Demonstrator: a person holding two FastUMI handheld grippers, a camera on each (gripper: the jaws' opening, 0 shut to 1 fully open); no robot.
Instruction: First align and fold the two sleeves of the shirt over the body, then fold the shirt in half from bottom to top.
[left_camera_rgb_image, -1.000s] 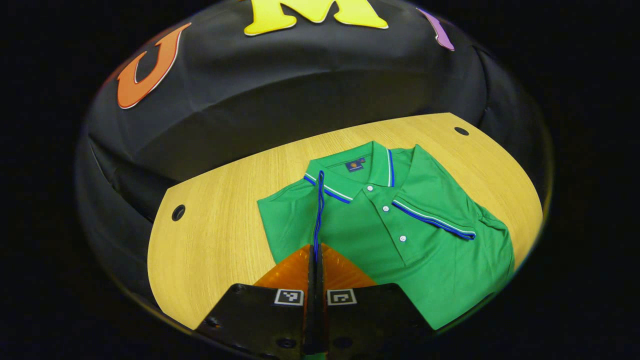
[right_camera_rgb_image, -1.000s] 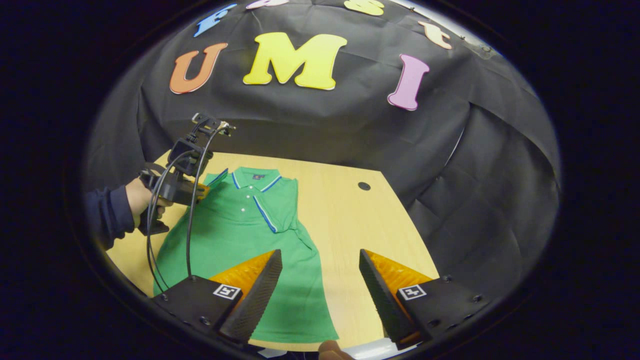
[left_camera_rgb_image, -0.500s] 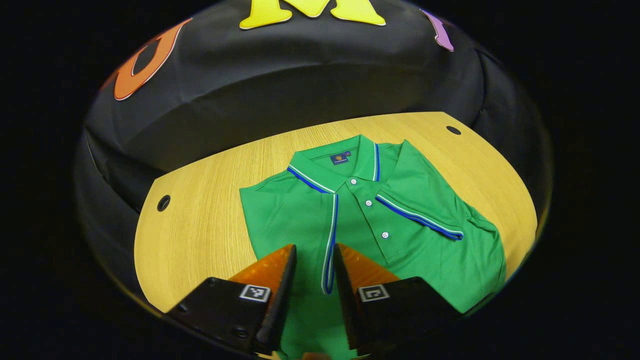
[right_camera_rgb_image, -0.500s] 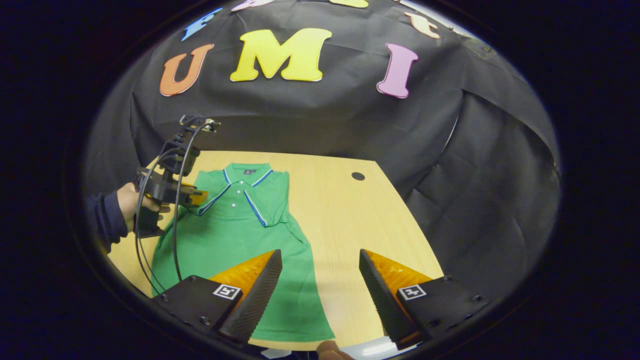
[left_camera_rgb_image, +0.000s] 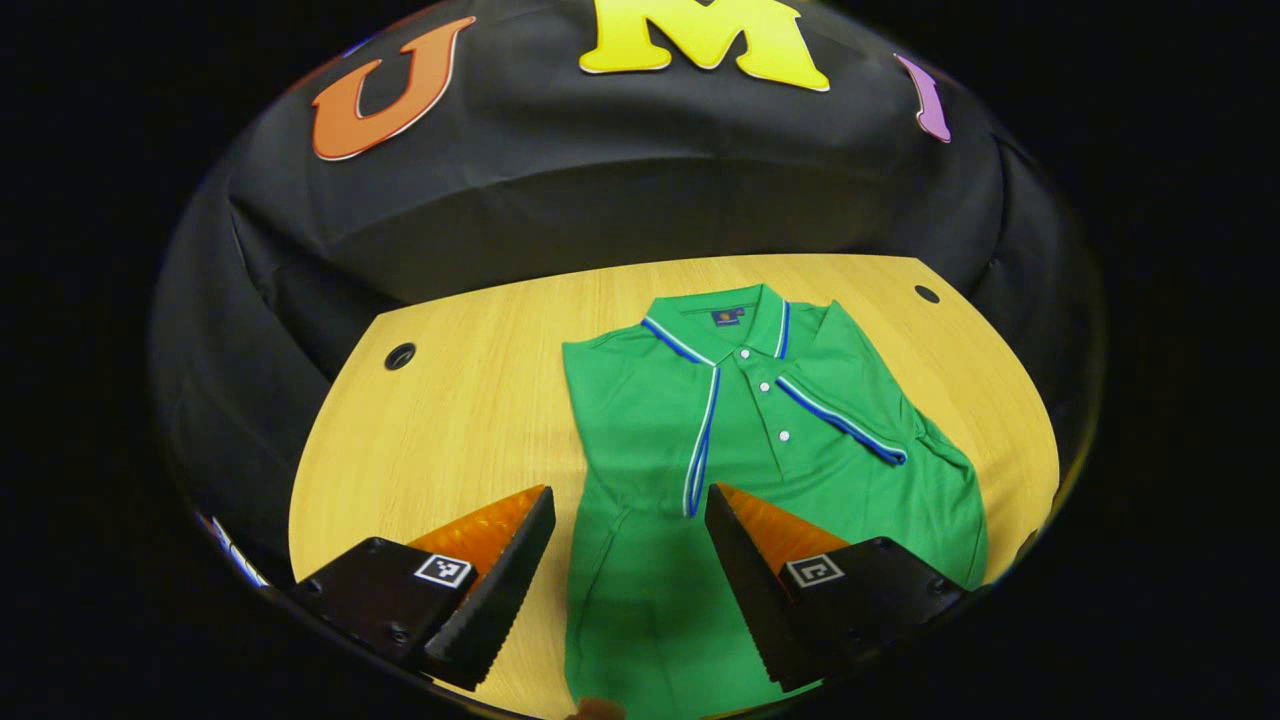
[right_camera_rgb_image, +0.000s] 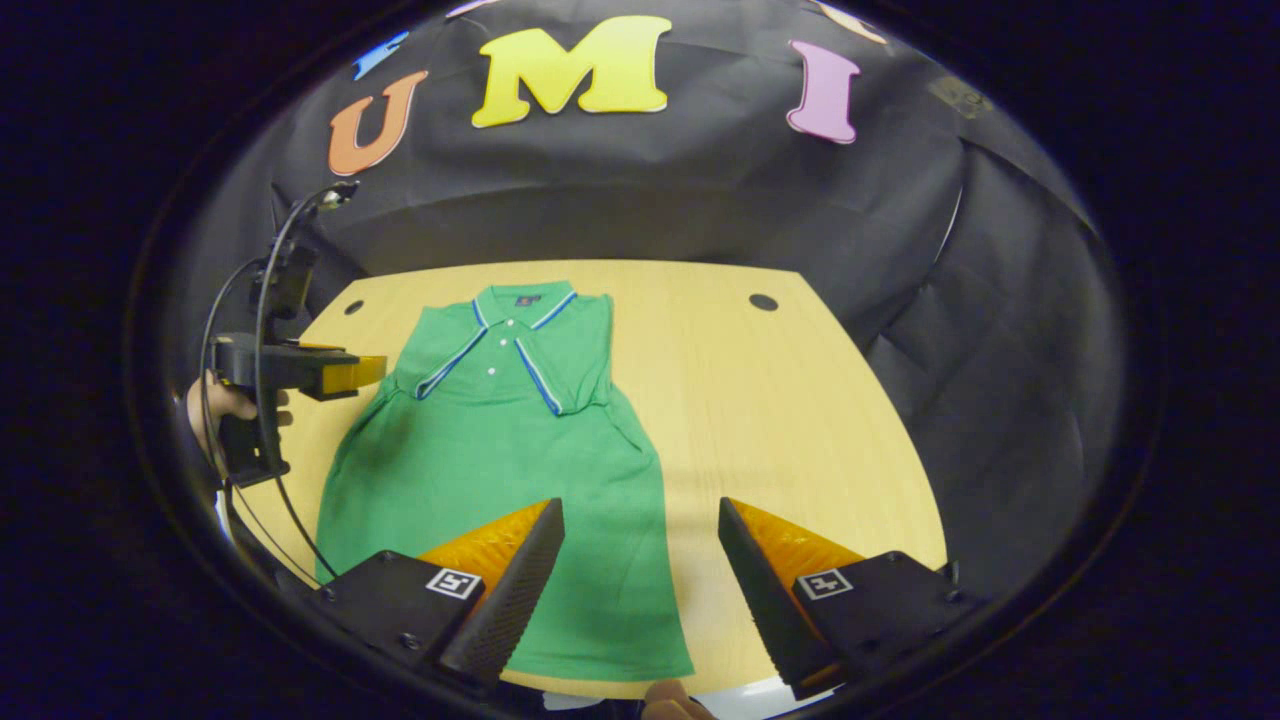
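A pale wood-grain worktop (left_camera_rgb_image: 460, 420) is filling the lower half of both views, its far corners rounded, with a round cable hole (left_camera_rgb_image: 400, 356) sitting near the far corner at ten o'clock of the left gripper view and another cable hole (right_camera_rgb_image: 763, 301) lying at one o'clock of the right gripper view. Black cloth (left_camera_rgb_image: 600, 190) is hanging as the booth's wall behind and around the worktop, creased and draping down past its edges.

A green polo shirt (left_camera_rgb_image: 700, 500) is lying flat on the worktop, collar pointing toward twelve o'clock, hem toward six. Both sleeves are lying folded over the body, their blue-and-white striped cuffs slanting down from the collar: the left sleeve (left_camera_rgb_image: 640, 400) at nine o'clock of the placket, the right sleeve (left_camera_rgb_image: 850, 400) at three o'clock. White buttons are running down the placket. A small dark neck label (left_camera_rgb_image: 727, 316) is showing inside the collar, too small to read.

The left tool (left_camera_rgb_image: 630, 520) is hovering above the shirt's middle with its fingers spread wide, gripping nothing. The right tool (right_camera_rgb_image: 640, 540) is hanging over the shirt's lower edge, its fingers also spread wide and empty. In the right gripper view the left tool is appearing at nine o'clock, held by a hand (right_camera_rgb_image: 215, 405), with black cables looping from it
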